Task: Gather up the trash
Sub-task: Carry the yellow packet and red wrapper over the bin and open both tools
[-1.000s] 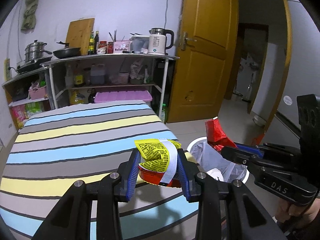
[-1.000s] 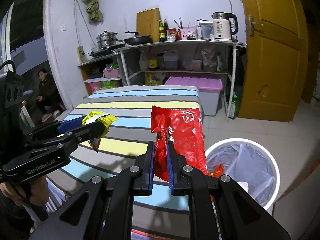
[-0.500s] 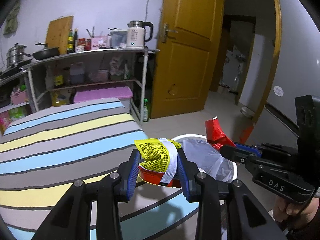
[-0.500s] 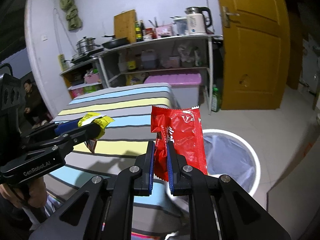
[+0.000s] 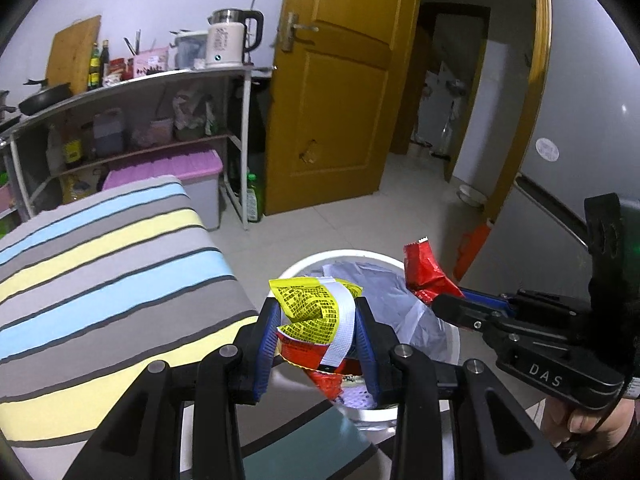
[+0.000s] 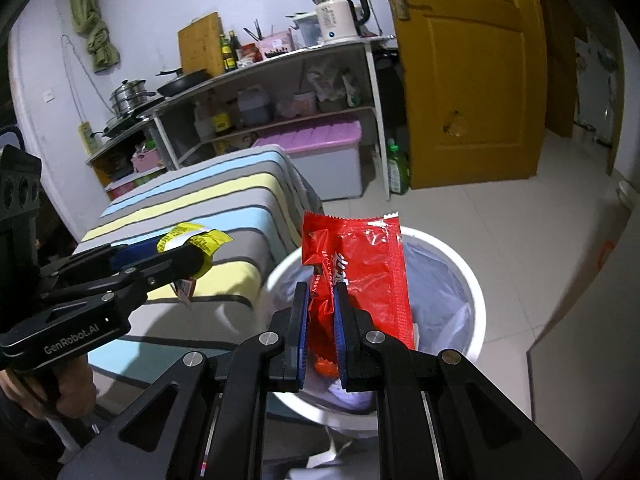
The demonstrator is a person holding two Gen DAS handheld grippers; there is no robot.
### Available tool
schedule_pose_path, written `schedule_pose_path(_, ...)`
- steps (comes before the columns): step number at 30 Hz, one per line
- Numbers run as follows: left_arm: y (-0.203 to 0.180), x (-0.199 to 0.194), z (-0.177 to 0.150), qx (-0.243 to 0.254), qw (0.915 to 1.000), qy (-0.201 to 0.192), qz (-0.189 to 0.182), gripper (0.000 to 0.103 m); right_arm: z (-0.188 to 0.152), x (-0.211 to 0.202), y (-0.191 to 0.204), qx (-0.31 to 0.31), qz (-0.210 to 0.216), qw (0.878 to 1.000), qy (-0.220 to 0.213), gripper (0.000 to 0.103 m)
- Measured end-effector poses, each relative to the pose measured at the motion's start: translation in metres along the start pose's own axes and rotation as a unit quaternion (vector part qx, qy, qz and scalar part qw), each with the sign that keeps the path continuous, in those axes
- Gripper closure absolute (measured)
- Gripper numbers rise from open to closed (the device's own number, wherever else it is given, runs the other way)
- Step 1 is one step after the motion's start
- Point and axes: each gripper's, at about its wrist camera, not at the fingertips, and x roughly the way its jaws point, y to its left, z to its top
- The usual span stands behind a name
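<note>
While the bin's floor stayed hidden behind wrappers and fingers, the left gripper [image 5: 316, 320] pinched a crumpled yellow wrapper [image 5: 314, 310] at the near rim of the white trash bin [image 5: 344, 258], beside the striped bed's [image 5: 104, 264] corner. The right gripper [image 6: 321, 308] clamped a red wrapper [image 6: 360, 264] over the bin [image 6: 460, 264]. Only the right wrist view showed that wrapper's full face; the left caught just a corner [image 5: 422, 272]. The print on both was unreadable.

White bin [image 6: 472, 280] on tiled floor [image 6: 500, 216] beside striped bed [image 5: 100, 264]
</note>
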Motion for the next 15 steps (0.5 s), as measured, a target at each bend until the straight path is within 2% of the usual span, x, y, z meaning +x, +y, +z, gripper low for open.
schedule_pose_path(11, -0.005, 0.035, 0.0, -0.005, 0.9995, 0.025, -0.019, 0.066, 0.001, 0.025, -0.02, 0.021, -0.012, 0.999, 0.024, 0.091)
schedule_pose_path(14, -0.002, 0.044, 0.001, -0.008, 0.9993, 0.032, -0.02, 0.065, 0.0, 0.027, -0.024, 0.028, -0.018, 0.999, 0.025, 0.086)
schedule_pose_path(15, -0.002, 0.047, 0.002, -0.008, 0.9992, 0.034, -0.021, 0.065, -0.001, 0.027, -0.025, 0.03, -0.019, 0.999, 0.025, 0.082)
